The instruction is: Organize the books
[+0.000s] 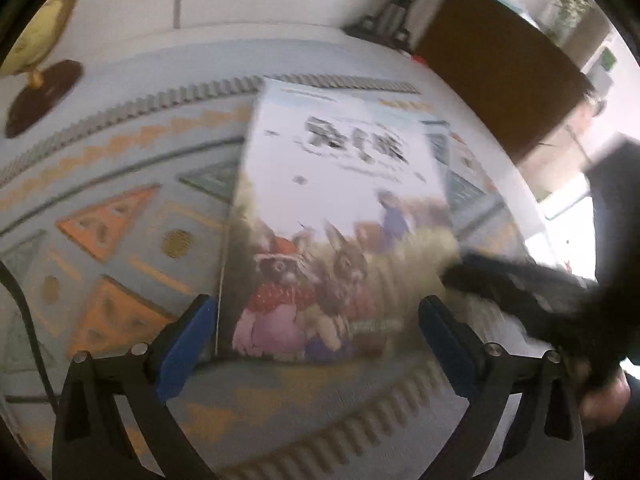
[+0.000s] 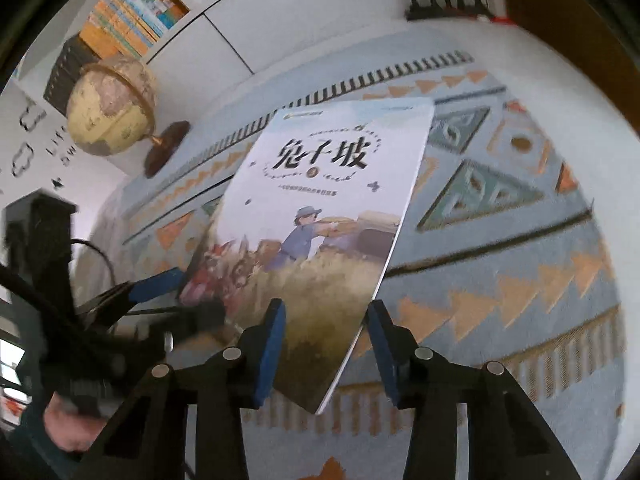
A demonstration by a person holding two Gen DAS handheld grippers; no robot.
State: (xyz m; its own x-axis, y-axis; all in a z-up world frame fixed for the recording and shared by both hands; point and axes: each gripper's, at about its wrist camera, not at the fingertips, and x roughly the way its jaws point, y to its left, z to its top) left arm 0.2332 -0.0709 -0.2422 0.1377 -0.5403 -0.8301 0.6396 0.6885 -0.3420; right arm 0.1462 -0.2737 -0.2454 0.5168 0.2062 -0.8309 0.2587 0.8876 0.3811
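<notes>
The book [image 2: 320, 216] is a thin paperback with a pale cover, black Chinese title characters near the top, and a picture lower down of a figure in blue with a cap, animals and a dry golden field. It lies on a light blue cloth [image 2: 520, 240] patterned with orange triangles and teal diamonds, its near right corner lifted off the cloth.

The right gripper [image 2: 326, 344] points down at that near corner. Its blue pads stand either side of the cover's right edge with a gap at each side, so the jaws are part-way closed and not pressing on the book. The left gripper [image 1: 316, 320] also tilts down at the book's near end. Its jaws are spread wide, the left pad just beside the spine, the right pad near the other edge; no squeeze shows.

The right wrist view is sharp enough to read the title, and shows a globe [image 2: 112, 104] at the cloth's far left, a shelf of books [image 2: 132, 12] behind it, and the left gripper low on the left with a hand below. The left wrist view is blurred; it shows the right gripper coming in from the right over the cover's lower corner.
</notes>
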